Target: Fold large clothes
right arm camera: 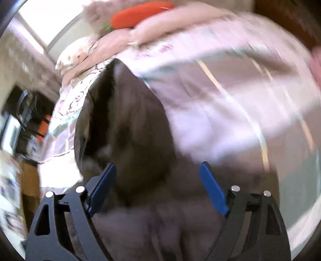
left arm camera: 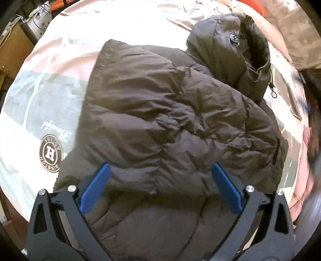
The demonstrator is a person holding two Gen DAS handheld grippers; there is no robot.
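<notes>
Dark brown puffer jacket (left arm camera: 180, 112) lies spread on the pale pink bedspread (left arm camera: 60, 60), hood (left arm camera: 230, 50) at the far end, near the pillows; a round "H" logo (left arm camera: 50, 153) is printed on the spread just left of the jacket's near edge. Left gripper (left arm camera: 160, 180) hangs over the jacket's near part with its blue pads (left arm camera: 96, 188) spread wide, quilted fabric showing between and below them but nothing pinched. Right gripper (right arm camera: 158, 180) likewise stands wide open above the jacket (right arm camera: 124, 128); this view is motion-blurred, so contact with the fabric cannot be judged, and an orange carrot-shaped cushion (right arm camera: 140, 14) lies at the far end of the bed.
</notes>
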